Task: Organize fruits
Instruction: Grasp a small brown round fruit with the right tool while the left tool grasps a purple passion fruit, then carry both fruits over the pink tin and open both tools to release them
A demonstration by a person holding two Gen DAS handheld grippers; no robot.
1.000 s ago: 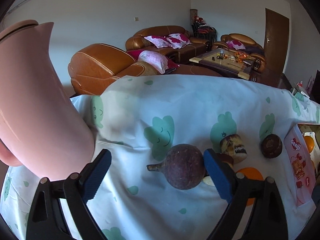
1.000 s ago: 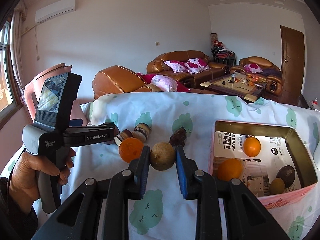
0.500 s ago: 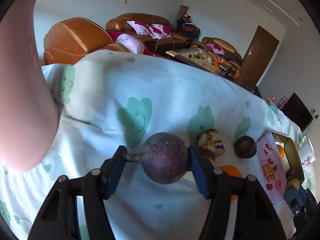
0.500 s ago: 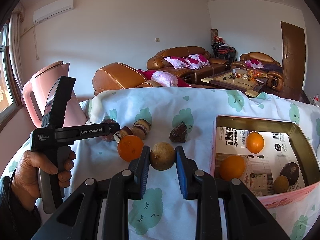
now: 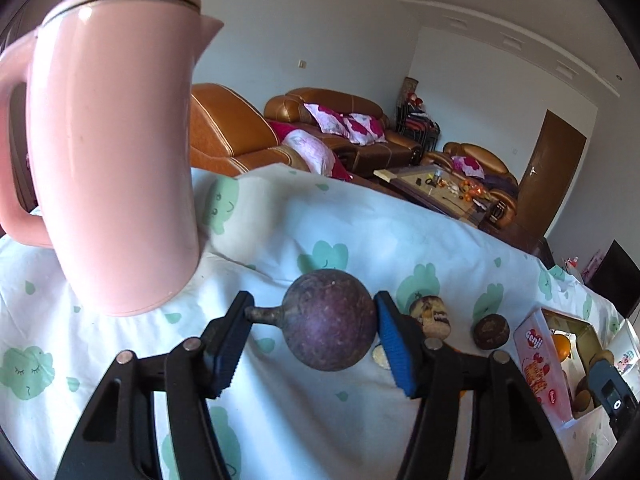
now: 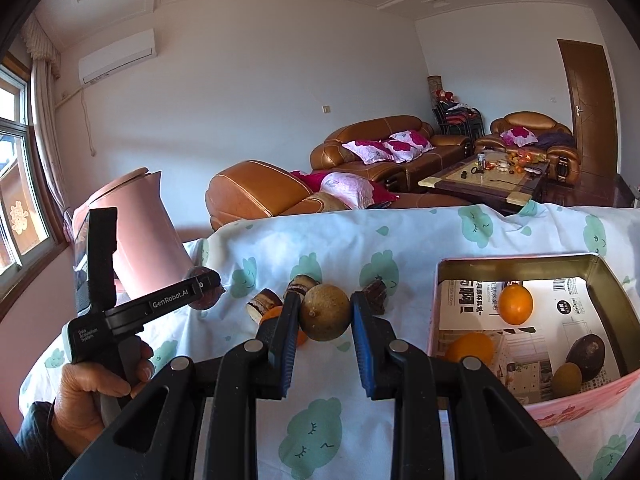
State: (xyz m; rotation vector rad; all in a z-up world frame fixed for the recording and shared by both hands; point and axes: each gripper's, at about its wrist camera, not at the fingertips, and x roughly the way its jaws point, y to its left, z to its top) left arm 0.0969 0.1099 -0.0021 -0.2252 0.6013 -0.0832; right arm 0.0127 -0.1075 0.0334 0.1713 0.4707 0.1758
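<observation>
My left gripper [image 5: 312, 332] is shut on a dark purple round fruit with a stem [image 5: 328, 320], held above the cloth; its stem touches the left pad. My right gripper [image 6: 325, 318] is shut on a brown-yellow round fruit [image 6: 326, 312], lifted over the table left of the pink tin box [image 6: 516, 262]. The box holds two oranges [image 6: 515, 304], a dark fruit [image 6: 591, 352] and a small brown fruit [image 6: 566, 379]. An orange [image 6: 276, 314] lies on the cloth behind the right gripper's left finger.
A pink kettle [image 5: 112, 152] stands close at the left gripper's left. Cake pieces [image 5: 430, 314] and a brown round fruit [image 5: 491, 332] lie on the cloud-print tablecloth [image 5: 280, 420]. The left hand-held gripper [image 6: 120, 312] shows in the right wrist view. Sofas stand behind the table.
My left gripper has lifted and tilted up with the purple fruit, bringing the kettle into full view. My right gripper has risen slightly with its fruit.
</observation>
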